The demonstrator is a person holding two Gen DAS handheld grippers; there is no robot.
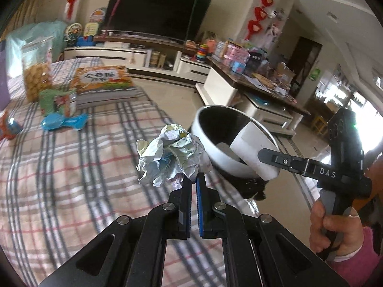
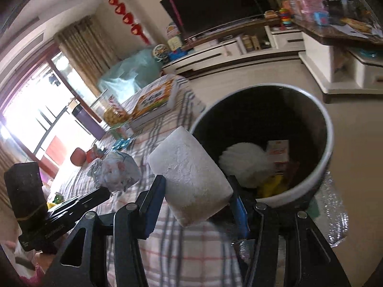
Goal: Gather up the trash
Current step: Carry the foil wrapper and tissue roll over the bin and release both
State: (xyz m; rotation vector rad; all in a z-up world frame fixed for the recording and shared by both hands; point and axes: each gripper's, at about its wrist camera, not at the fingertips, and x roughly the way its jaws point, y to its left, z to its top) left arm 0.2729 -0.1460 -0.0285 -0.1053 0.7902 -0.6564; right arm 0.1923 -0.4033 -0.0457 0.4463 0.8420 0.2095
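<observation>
Looking across: a table under a plaid cloth [image 1: 71,167], striped in grey and red on cream, with pale floor beyond its far edge.
Room: a big dark television [image 1: 155,12] on a long white cabinet [image 1: 134,57], red hanging ornaments [image 1: 259,12] on the wall, a cluttered side counter [image 1: 251,71] to the right, bright windows with curtains in the right wrist view.
Far corner of the table: a clear jar of yellow snacks [image 1: 38,69], a stack of books with an orange cover [image 1: 103,81] on top, a green carton [image 1: 57,100], and a blue wrapper [image 1: 62,122] lying flat on the cloth.
Bin: a round bin [image 2: 320,165], white outside and dark inside, stands off the table's edge on the floor; it already holds a white fluffy wad, a small red-and-white box and something yellow.
Left gripper [image 1: 191,179]: jaws pressed together, pinching the bottom of the paper ball.
Paper ball [image 1: 172,155]: crumpled white sheet with blue and yellow-green print, held up above the cloth, just beside the bin's rim.
Right gripper [image 2: 198,191]: jaws part-spread, clamped on the foam block from both sides; a hand [image 1: 335,229] in a pink sleeve grips its handle.
Foam block [image 2: 191,174]: chunky white piece with a rough, pitted surface and rounded edges, tilted, hanging at the bin's near rim, over the table's edge.
</observation>
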